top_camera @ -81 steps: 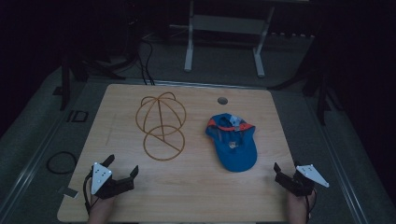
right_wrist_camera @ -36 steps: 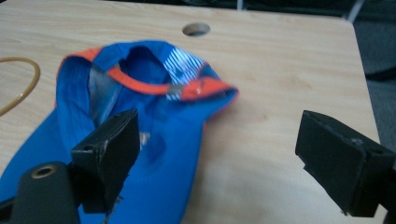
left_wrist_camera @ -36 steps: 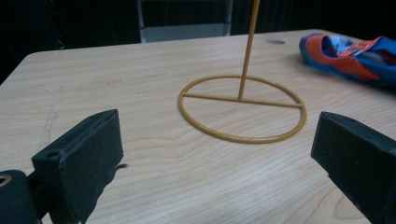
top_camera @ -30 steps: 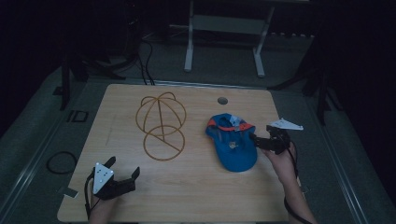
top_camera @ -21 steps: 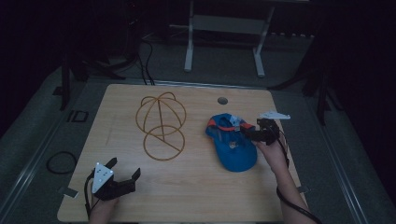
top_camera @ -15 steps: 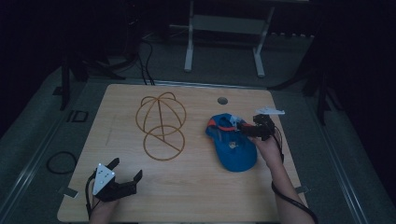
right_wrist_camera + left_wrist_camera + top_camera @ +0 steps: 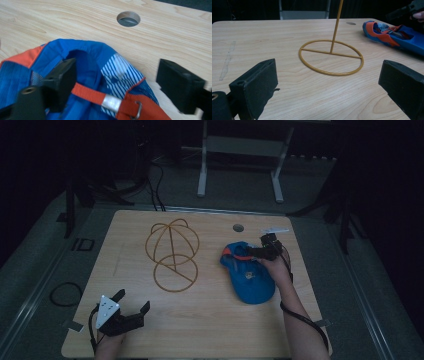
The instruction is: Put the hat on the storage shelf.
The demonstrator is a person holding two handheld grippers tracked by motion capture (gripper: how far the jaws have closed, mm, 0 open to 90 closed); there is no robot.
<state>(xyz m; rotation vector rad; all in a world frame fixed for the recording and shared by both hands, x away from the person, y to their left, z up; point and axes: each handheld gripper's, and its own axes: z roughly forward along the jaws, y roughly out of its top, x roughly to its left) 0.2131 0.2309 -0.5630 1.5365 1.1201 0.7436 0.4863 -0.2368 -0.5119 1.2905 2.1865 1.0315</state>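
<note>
On the right half of the wooden counter (image 7: 210, 330) lies a blue cap (image 7: 248, 275) with orange trim, upside down so its lining faces up, its brim pointing toward the person's edge. At its far end sits the right claw (image 7: 248, 251), held in the person's right hand (image 7: 274, 268) — its jaws stand apart, not yet pressed on anything. From the right gripper view the spread is plain: one jaw is down inside the cap's hollow against the blue lining, the other stands outside over bare wood, so the striped back wall of the cap (image 7: 120, 72) lies between them (whether either jaw touches the cloth cannot be told). An orange strap (image 7: 100, 97) with a silvery patch and a small metal buckle (image 7: 137, 110) crosses the bottom of that view, and a round hole (image 7: 128, 18) in the counter sits just beyond the cap. Well apart, near the front-left corner, the left claw (image 7: 131, 310) rests low over the counter in the person's left hand (image 7: 107, 347), its jaws wide and holding nothing. Ahead of it stands a yellow wire stand (image 7: 172, 251) — a flat ring with a crossbar on the wood, a thin rod rising from it to a dome of hoops — left of the cap and clear of it.
</note>
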